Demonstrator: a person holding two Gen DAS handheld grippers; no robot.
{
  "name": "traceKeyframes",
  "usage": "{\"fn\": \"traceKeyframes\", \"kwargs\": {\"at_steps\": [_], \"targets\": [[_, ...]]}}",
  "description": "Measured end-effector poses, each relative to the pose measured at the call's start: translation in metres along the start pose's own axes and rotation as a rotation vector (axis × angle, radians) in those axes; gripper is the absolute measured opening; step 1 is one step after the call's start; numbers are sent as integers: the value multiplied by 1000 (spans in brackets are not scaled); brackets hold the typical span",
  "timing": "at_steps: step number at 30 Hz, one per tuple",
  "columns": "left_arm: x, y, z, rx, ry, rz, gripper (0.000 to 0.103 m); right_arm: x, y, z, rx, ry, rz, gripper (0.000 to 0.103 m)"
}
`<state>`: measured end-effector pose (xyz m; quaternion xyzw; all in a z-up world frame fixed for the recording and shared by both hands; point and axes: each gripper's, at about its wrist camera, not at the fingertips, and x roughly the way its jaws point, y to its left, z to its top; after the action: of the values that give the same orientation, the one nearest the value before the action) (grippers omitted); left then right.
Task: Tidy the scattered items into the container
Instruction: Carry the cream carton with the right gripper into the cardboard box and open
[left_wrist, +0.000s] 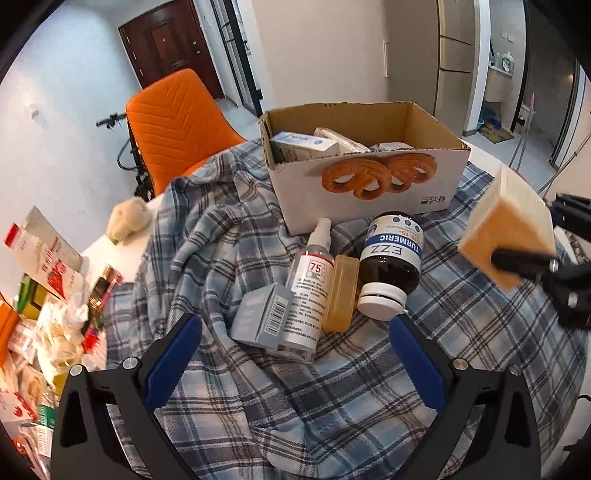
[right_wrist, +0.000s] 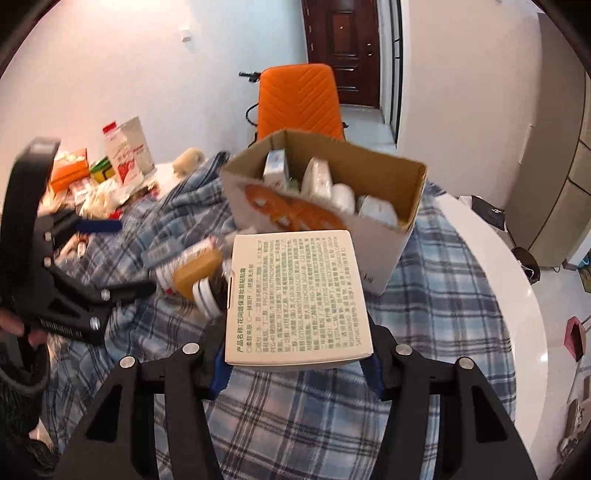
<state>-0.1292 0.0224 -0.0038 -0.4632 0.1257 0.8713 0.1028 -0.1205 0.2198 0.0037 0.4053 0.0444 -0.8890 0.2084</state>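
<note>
An open cardboard box printed with pastries stands on the plaid cloth and holds several packages; it also shows in the right wrist view. My right gripper is shut on a cream carton with green print, held above the cloth in front of the cardboard box; the carton shows at the right in the left wrist view. My left gripper is open just before a grey box, a clear spray bottle, an amber bar and a turmeric bottle.
A plaid cloth covers the round white table. A pile of packets and cartons lies at the left. An orange chair stands behind the table. A beige fluffy thing lies by the cloth's edge.
</note>
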Motion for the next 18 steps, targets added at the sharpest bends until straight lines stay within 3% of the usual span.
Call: {"fn": "traceKeyframes", "kwargs": {"at_steps": [9, 18], "targets": [[13, 19, -10, -76, 24, -4, 103, -2, -18, 43, 28, -84, -35, 56], [11, 25, -9, -72, 23, 25, 103, 38, -41, 88, 91, -80, -112, 57]]}}
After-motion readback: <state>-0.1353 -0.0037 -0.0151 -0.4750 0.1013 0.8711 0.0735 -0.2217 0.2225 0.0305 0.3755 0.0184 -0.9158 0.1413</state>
